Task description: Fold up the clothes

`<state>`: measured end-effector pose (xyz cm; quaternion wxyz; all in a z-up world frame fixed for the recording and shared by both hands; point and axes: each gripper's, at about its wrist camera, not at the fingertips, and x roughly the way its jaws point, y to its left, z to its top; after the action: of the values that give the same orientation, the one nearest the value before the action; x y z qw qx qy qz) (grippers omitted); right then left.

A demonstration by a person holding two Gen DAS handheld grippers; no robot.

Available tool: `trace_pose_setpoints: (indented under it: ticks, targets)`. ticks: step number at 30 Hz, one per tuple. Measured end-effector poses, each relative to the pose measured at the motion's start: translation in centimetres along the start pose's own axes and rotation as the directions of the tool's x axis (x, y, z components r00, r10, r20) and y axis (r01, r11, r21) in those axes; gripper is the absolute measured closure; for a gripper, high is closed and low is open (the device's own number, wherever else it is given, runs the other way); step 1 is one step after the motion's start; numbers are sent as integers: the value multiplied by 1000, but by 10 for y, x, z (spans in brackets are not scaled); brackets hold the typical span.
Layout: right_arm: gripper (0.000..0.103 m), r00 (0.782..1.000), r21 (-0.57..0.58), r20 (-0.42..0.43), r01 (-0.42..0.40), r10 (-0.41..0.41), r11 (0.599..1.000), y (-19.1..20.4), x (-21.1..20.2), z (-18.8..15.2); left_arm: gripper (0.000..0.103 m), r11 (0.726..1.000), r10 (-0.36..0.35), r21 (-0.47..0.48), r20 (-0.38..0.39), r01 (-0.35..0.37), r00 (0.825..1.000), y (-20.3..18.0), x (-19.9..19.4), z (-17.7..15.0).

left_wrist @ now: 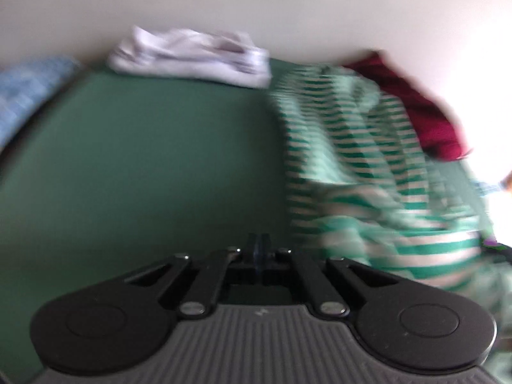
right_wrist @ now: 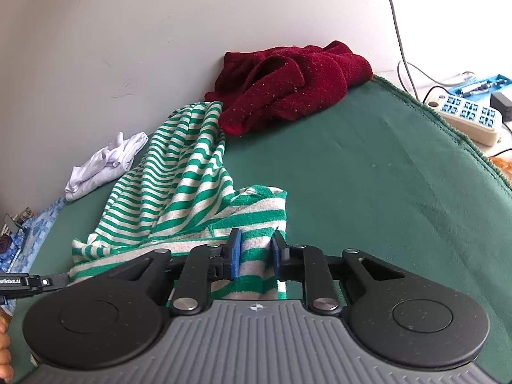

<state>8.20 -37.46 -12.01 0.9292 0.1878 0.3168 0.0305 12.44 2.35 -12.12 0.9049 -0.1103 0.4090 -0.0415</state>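
Left claw closed, empty — striped garment beside

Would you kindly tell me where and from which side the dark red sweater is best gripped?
Grip the dark red sweater at its loose lower corner, coming in low from the open green cloth in front. That corner lies thin on the cloth, while the rest is bunched against the wall.
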Motion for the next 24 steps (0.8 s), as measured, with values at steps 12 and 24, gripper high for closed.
trace_pose_setpoints:
  ticks: [12, 24]
  targets:
    - [77, 982, -151, -54, -190, 183, 970, 27, -36, 9, 93, 959, -254, 142, 53, 244, 966, -64, -44, -4]
    - [90, 976, 43, -33, -212, 214, 976, -1, -19, 7, 78, 977, -119, 179, 4, 116, 993, -67, -8, -12]
